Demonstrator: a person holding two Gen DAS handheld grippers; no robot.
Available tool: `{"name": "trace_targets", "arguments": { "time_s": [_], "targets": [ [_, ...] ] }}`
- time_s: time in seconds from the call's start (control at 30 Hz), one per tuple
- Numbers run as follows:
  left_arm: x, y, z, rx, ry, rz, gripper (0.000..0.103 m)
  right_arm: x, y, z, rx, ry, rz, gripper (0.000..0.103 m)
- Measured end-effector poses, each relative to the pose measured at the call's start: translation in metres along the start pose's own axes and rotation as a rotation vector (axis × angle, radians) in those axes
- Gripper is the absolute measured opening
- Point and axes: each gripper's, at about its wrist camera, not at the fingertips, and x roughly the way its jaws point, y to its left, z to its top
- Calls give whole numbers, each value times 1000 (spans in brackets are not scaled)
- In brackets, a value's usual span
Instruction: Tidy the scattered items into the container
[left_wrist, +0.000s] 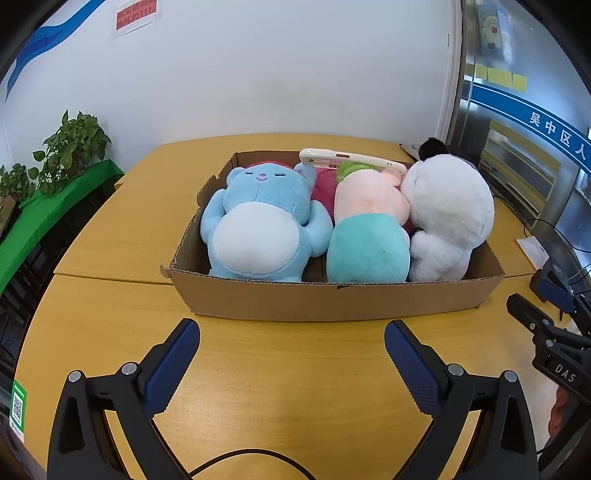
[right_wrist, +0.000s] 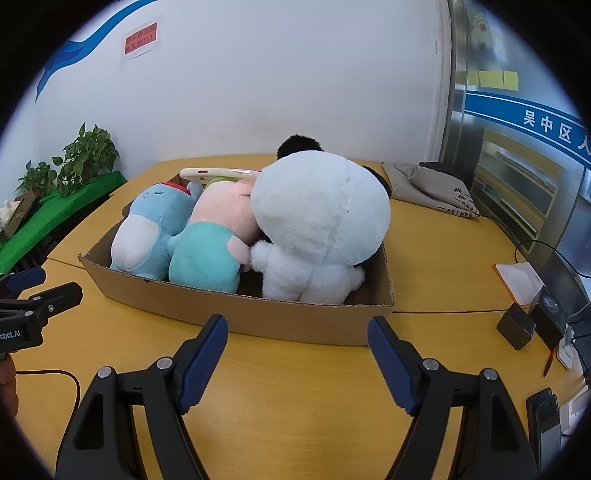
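A shallow cardboard box (left_wrist: 332, 297) (right_wrist: 295, 317) stands on the wooden table. In it lie a blue plush bear (left_wrist: 258, 225) (right_wrist: 147, 236), a pink and teal plush (left_wrist: 369, 236) (right_wrist: 214, 251), a white panda plush (left_wrist: 447, 218) (right_wrist: 317, 225), a red plush (left_wrist: 325, 184) and a white tablet-like object (left_wrist: 351, 158) (right_wrist: 218, 172) propped at the back. My left gripper (left_wrist: 291, 332) is open and empty just in front of the box. My right gripper (right_wrist: 297, 328) is open and empty, also before the box's near wall.
The right gripper shows at the right edge of the left wrist view (left_wrist: 546, 332); the left gripper shows at the left edge of the right wrist view (right_wrist: 33, 306). Potted plants (left_wrist: 70, 151) stand on a green shelf at left. A grey bag (right_wrist: 432, 188), black boxes (right_wrist: 517, 325) and cables lie at right.
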Motion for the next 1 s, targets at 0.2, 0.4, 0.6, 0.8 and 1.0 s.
{"name": "trace_targets", "arguments": {
  "time_s": [0.2,0.4,0.6,0.8,1.0],
  "targets": [
    [2,-2,2,5,-4,-4,102,4,-1,0,2,6,-3,78],
    [5,-3,2,3,-3,-8,102,8,-1,-2,0,17,-4,78],
    [7,-5,1,8,-1,-5,102,10,-1,-3,0,24,-3,78],
    [8,-6,0,8,0,-1,102,10,1,-3,-4,26,-4,78],
    [10,-5,-1,3,7,-7,102,10,2,-3,-5,25,-5,78]
  ]
}}
